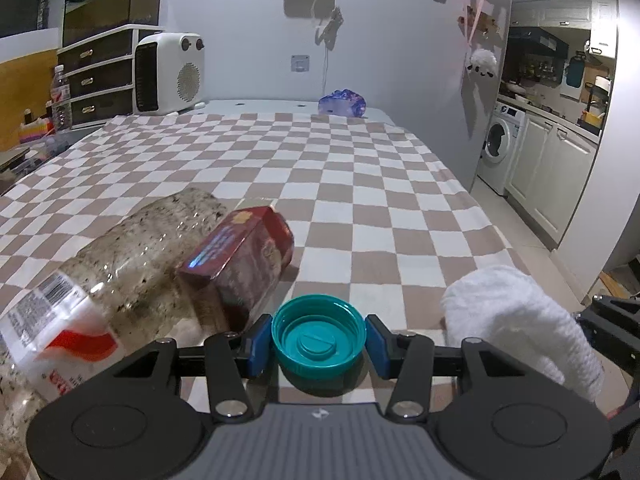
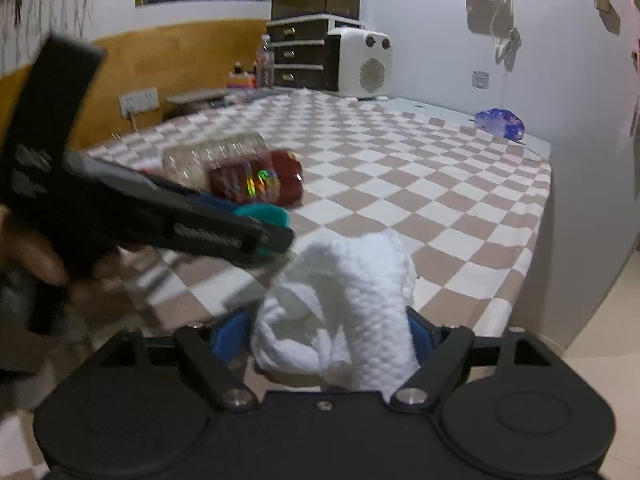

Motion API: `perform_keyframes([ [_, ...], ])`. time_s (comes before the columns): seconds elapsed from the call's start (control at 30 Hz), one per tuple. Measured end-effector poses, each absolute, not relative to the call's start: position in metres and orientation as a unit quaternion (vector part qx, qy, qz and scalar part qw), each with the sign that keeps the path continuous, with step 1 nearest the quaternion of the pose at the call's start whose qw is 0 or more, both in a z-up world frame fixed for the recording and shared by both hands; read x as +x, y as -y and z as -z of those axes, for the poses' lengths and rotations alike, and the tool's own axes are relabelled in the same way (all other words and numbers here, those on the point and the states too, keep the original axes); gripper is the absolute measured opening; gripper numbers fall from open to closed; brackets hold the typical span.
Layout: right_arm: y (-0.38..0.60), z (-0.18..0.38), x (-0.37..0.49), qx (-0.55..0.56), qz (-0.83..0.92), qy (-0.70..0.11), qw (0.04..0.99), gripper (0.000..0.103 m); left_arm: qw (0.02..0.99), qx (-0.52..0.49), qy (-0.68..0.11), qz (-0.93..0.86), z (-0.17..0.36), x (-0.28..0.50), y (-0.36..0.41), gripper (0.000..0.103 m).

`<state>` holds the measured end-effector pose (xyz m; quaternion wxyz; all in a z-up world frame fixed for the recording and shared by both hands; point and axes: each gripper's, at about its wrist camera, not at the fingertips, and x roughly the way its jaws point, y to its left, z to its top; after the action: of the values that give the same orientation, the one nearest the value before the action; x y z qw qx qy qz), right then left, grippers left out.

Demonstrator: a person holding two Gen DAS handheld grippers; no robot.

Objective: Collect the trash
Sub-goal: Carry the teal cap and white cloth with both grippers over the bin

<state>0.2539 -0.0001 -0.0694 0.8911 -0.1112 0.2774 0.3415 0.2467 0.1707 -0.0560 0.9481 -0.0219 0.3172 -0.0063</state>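
A crumpled white tissue (image 2: 340,316) sits between the right gripper's (image 2: 324,332) parted jaws.

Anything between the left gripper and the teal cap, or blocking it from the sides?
Nothing visible. The teal cap sits directly between the left gripper's blue pads, open side up. The red box and plastic bottle lie beyond and left; the white towel is off right.

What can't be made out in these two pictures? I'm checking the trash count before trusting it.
- Plastic bottle: left wrist view, its near end runs off the left edge; its neck is behind the red packet.
- Left gripper: right wrist view, motion-blurred; the teal cap is largely covered by it.
- Right gripper: the white tissue wad covers its pads, so contact is unclear.
- Purple bag: too far away to identify.
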Motion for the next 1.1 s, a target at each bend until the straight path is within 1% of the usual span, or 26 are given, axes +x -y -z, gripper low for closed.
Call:
perform_keyframes([
  [0.07,0.000,0.075,0.254,-0.114,-0.335,-0.269,0.896,0.080,0.948,-0.017,-0.318,0.007,0.056,0.245,-0.168,0.050],
  [0.1,0.002,0.075,0.255,-0.110,-0.338,-0.268,0.896,0.073,0.948,-0.014,-0.317,0.009,0.056,0.243,-0.167,0.050],
  [0.13,0.004,0.076,0.257,-0.098,-0.340,-0.271,0.895,0.069,0.949,-0.011,-0.316,0.014,0.056,0.240,-0.164,0.050],
  [0.17,0.008,0.076,0.258,-0.087,-0.336,-0.272,0.897,0.057,0.949,-0.009,-0.316,0.017,0.056,0.238,-0.163,0.050],
  [0.2,0.010,0.076,0.258,-0.084,-0.327,-0.270,0.902,0.051,0.949,-0.008,-0.315,0.019,0.057,0.235,-0.161,0.050],
  [0.23,0.013,0.075,0.259,-0.081,-0.319,-0.269,0.905,0.039,0.949,-0.006,-0.315,0.019,0.058,0.232,-0.158,0.050],
  [0.27,0.016,0.075,0.259,-0.072,-0.311,-0.270,0.908,0.030,0.949,-0.005,-0.315,0.018,0.058,0.229,-0.157,0.050],
  [0.3,0.019,0.075,0.260,-0.065,-0.307,-0.271,0.910,0.023,0.949,-0.004,-0.314,0.016,0.059,0.225,-0.155,0.050],
  [0.37,0.024,0.075,0.259,-0.053,-0.301,-0.275,0.912,0.017,0.950,-0.007,-0.312,0.014,0.059,0.218,-0.154,0.050],
  [0.5,0.029,0.073,0.251,-0.048,-0.296,-0.276,0.913,0.013,0.951,-0.011,-0.310,0.007,0.061,0.206,-0.151,0.050],
  [0.7,0.040,0.071,0.235,-0.037,-0.291,-0.280,0.914,0.013,0.950,0.002,-0.311,-0.002,0.062,0.199,-0.143,0.051],
  [0.83,0.049,0.069,0.227,-0.023,-0.283,-0.280,0.917,0.013,0.949,0.001,-0.314,-0.013,0.061,0.195,-0.140,0.049],
  [1.1,0.070,0.060,0.208,-0.011,-0.276,-0.272,0.922,0.013,0.950,-0.024,-0.310,-0.031,0.053,0.174,-0.132,0.049],
])
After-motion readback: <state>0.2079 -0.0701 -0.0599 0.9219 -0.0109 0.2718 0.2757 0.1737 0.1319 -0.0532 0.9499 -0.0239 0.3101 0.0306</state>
